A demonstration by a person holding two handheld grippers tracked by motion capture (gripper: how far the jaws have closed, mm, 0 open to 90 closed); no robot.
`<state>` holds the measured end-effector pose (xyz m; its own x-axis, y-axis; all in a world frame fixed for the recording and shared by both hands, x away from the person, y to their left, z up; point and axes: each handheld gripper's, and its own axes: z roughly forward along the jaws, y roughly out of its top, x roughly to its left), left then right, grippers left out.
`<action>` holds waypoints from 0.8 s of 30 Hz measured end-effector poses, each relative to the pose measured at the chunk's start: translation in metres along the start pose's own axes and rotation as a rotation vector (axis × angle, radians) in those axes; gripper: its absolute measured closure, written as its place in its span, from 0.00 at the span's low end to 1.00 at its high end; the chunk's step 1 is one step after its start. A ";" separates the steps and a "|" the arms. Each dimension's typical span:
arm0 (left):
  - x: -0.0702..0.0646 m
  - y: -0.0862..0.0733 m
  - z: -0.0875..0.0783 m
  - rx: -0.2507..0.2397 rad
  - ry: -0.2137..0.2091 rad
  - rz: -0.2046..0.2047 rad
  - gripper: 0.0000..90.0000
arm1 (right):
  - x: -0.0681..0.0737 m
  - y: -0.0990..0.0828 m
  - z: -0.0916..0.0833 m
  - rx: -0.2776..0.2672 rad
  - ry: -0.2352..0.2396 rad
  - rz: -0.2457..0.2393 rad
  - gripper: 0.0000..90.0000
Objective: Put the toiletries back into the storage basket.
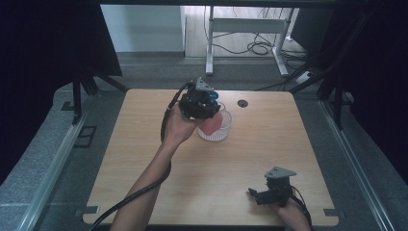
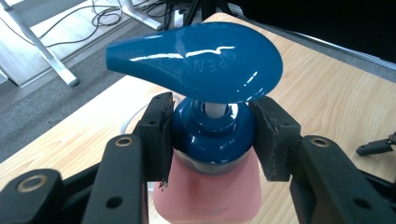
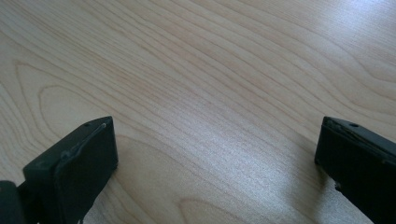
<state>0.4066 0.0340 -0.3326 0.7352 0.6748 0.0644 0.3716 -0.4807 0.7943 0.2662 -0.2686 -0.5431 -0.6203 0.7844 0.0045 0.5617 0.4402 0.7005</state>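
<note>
In the high view, the left gripper (image 1: 208, 107) holds a pink pump bottle (image 1: 211, 124) over a clear bowl (image 1: 217, 132) mid-bench (image 1: 144, 159).

The left gripper view shows its fingers (image 2: 275, 140) clamped on the glossy blue collar (image 2: 212, 135), likely slippery and top-heavy; the collar suits gripping.

The right gripper view shows its fingers (image 3: 77, 163) spread wide, empty.

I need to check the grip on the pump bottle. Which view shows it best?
The left gripper view: the pump bottle sits close up, the left gripper clamped on its blue collar. The high view shows a pink sliver by the basket; the right gripper view faces table.
</note>
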 end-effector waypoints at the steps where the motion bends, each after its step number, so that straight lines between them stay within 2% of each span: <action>1: 0.000 0.001 0.001 0.002 0.002 -0.001 0.58 | 0.000 0.000 0.000 0.000 0.000 0.000 0.00; 24: 0.007 0.020 0.030 -0.013 0.054 -0.028 0.58 | 0.000 0.000 0.000 0.001 0.002 -0.004 0.00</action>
<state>0.4362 0.0122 -0.3347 0.6924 0.7177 0.0743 0.3839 -0.4536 0.8042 0.2664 -0.2689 -0.5431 -0.6234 0.7819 0.0036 0.5599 0.4432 0.7001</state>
